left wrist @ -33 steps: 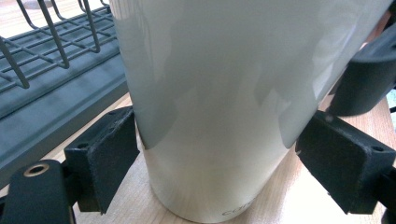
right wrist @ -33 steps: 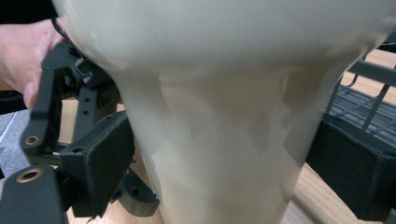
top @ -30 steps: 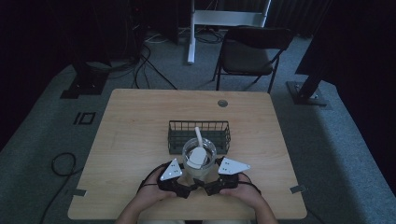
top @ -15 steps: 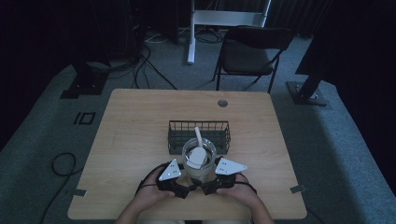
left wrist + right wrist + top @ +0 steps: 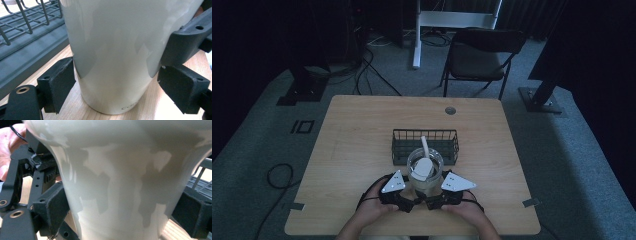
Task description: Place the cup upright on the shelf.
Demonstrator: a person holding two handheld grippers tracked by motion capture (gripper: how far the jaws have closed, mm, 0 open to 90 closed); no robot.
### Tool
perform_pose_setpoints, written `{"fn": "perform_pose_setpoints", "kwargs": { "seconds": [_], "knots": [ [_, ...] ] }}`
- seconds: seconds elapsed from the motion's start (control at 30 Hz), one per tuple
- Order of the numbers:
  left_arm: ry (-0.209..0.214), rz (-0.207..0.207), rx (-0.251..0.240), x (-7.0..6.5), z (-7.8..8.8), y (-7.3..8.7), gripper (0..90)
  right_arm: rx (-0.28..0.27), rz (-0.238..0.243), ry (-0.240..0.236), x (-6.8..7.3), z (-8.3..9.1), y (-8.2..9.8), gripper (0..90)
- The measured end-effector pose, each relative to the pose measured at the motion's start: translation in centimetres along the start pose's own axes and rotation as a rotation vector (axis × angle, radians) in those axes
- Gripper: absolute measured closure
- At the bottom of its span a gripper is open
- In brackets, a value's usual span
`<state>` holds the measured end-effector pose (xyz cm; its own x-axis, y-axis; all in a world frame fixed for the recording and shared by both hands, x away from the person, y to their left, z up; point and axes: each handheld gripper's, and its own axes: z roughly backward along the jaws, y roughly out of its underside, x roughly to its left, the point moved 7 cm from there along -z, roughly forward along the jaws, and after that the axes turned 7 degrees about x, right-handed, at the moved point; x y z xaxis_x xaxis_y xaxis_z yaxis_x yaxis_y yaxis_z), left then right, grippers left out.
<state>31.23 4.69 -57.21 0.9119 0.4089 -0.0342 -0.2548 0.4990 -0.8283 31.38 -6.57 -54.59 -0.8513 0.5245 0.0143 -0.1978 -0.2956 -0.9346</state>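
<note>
The table [image 5: 362, 130] carries a wire basket [image 5: 425, 145] at its middle and, touching the basket's near side, a white cup [image 5: 424, 175] with a spoon-like tool [image 5: 424, 162] inside, close to the near edge. Left tongs [image 5: 115, 87] and right tongs [image 5: 120, 215] both clench the cup low; lift evenly together, keeping it upright

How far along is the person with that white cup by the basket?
Done: the jaws of the left gripper have just been closing and now clamp the white cup; the right gripper grips it too. In hand: that two-sided hold, cup on the table, scoop inside. Left: lifting it, perhaps into the wire basket behind.
</note>
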Motion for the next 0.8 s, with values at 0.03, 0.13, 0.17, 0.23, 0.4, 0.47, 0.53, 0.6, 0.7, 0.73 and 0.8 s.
{"fn": "perform_pose_setpoints", "kwargs": {
  "seconds": [0.03,0.13,0.17,0.23,0.4,0.47,0.53,0.6,0.7,0.73,0.8],
  "knots": [
    [-0.003,-0.005,0.001,0.0,0.0,0.0,15.4,0.001,0.003,0.004,0.0,0.0,0.0,10.1],
    [-0.009,-0.022,0.01,0.0,0.2,-0.2,15.8,-0.007,0.002,0.012,0.0,0.0,0.0,10.1],
    [-0.009,-0.026,0.011,0.0,0.2,-0.2,15.9,-0.013,0.003,0.013,0.1,0.0,0.0,10.2],
    [-0.004,-0.032,0.003,0.0,0.4,-0.4,15.9,-0.022,-0.005,0.024,0.1,0.0,0.1,10.1],
    [-0.004,-0.042,0.001,0.0,0.8,-0.9,15.8,-0.017,-0.004,0.049,0.3,0.0,-0.1,10.1],
    [0.004,-0.043,-0.003,-0.1,0.9,-1.1,15.7,-0.015,-0.008,0.05,0.4,0.0,-0.2,10.1],
    [0.006,-0.054,-0.012,-0.3,1.0,-1.5,14.9,-0.024,-0.013,0.041,0.5,0.1,-0.4,10.1],
    [0.014,-0.058,-0.006,-0.3,1.1,-1.7,14.6,-0.031,0.001,0.052,0.6,0.2,-0.7,10.0],
    [0.005,-0.075,-0.002,-0.2,1.3,-2.1,14.5,-0.028,0.022,0.058,0.5,0.2,-1.2,9.9],
    [-0.003,-0.087,0.003,-0.2,1.4,-2.3,14.5,-0.036,0.017,0.056,0.5,0.2,-1.2,9.9],
    [-0.016,-0.114,0.009,-0.1,1.6,-2.7,14.4,-0.044,0.006,0.056,0.4,0.3,-1.3,9.8]
  ]
}}
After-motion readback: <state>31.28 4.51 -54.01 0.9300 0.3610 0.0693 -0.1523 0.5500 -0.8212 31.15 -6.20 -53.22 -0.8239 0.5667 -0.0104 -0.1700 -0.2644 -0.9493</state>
